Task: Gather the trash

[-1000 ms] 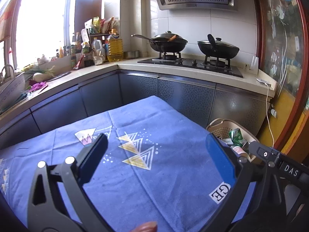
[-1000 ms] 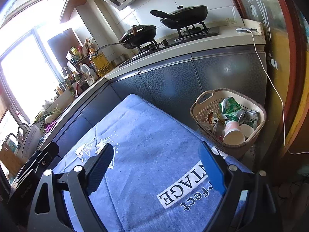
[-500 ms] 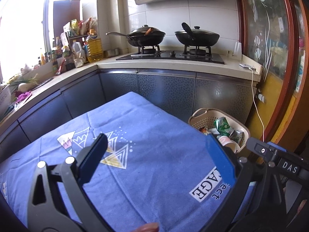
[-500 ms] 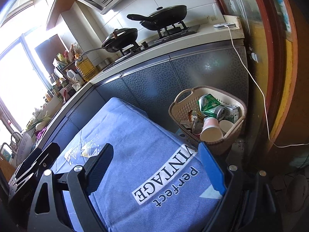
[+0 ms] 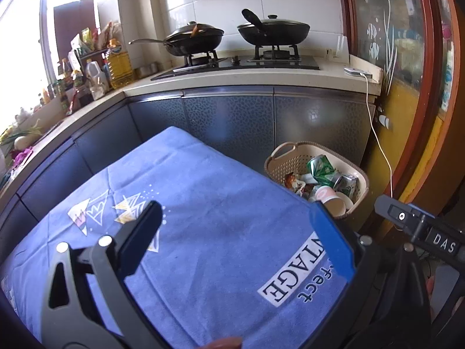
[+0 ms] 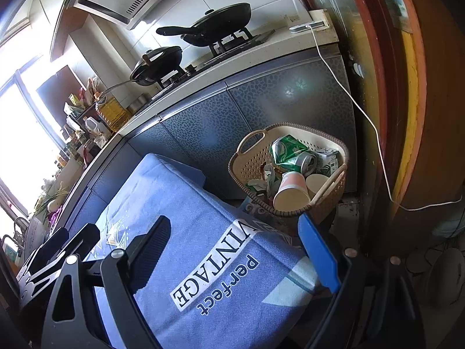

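A beige plastic basket (image 5: 361, 180) (image 6: 247, 160) stands on the floor off the table's right corner. It holds crushed green cans (image 5: 319, 168) (image 6: 290, 152), paper cups (image 6: 290, 195) and wrappers. The table wears a blue cloth (image 5: 218, 203) (image 6: 186, 218) printed "perfect VINTAGE", and no loose trash shows on it. My left gripper (image 5: 234, 215) hangs open over the cloth with nothing between its fingers. My right gripper (image 6: 234, 224) is open too and empty, over the printed corner, with the basket just beyond its blue right finger (image 6: 316, 256).
Behind the table runs a dark cabinet front (image 5: 232, 122) under a counter with a stove and two black pans (image 5: 273, 32). A white cable (image 6: 375, 128) hangs down by the red-brown door frame (image 5: 412, 145). Bottles (image 5: 117, 61) crowd the counter at left.
Both views have swung right and slightly down toward the table's corner, so the basket has come closer and more toward the middle. Both grippers stay open and empty.
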A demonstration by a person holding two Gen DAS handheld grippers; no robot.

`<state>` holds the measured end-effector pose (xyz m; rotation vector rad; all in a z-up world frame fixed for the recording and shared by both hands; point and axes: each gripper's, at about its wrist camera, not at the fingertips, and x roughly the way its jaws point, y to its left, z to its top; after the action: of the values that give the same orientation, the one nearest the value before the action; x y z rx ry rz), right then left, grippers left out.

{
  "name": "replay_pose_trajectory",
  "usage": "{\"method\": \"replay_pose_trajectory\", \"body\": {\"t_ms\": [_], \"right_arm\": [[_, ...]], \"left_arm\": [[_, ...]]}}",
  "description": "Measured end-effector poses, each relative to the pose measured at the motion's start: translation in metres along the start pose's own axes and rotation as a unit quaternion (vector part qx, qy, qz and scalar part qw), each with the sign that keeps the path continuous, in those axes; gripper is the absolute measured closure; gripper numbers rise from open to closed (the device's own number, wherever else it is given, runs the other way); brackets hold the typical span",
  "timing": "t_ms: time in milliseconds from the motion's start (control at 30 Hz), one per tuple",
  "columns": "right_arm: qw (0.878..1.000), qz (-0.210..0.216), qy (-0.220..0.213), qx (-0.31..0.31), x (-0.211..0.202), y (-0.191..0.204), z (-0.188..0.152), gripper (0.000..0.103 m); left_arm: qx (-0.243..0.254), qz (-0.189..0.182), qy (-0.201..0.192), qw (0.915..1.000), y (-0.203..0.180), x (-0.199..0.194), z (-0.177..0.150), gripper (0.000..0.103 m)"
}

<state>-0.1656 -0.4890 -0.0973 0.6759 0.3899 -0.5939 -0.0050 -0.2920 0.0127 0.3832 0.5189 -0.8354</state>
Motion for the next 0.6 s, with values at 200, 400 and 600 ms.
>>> {"method": "replay_pose_trajectory", "body": {"t_ms": [200,400,600], "right_arm": [[1.0,0.001,0.006,0.014,0.007,-0.01,0.002,0.015],[1.0,-0.001,0.009,0.018,0.014,-0.015,0.002,0.015],[1.0,-0.001,0.015,0.021,0.019,-0.016,0.002,0.015]], "left_arm": [[0.012,0.002,0.011,0.9999,-0.01,0.011,0.003,0.006],[0.019,0.001,0.021,0.9996,-0.016,0.021,0.004,0.006],[0.024,0.003,0.029,0.9993,-0.019,0.028,0.003,0.006]]}}
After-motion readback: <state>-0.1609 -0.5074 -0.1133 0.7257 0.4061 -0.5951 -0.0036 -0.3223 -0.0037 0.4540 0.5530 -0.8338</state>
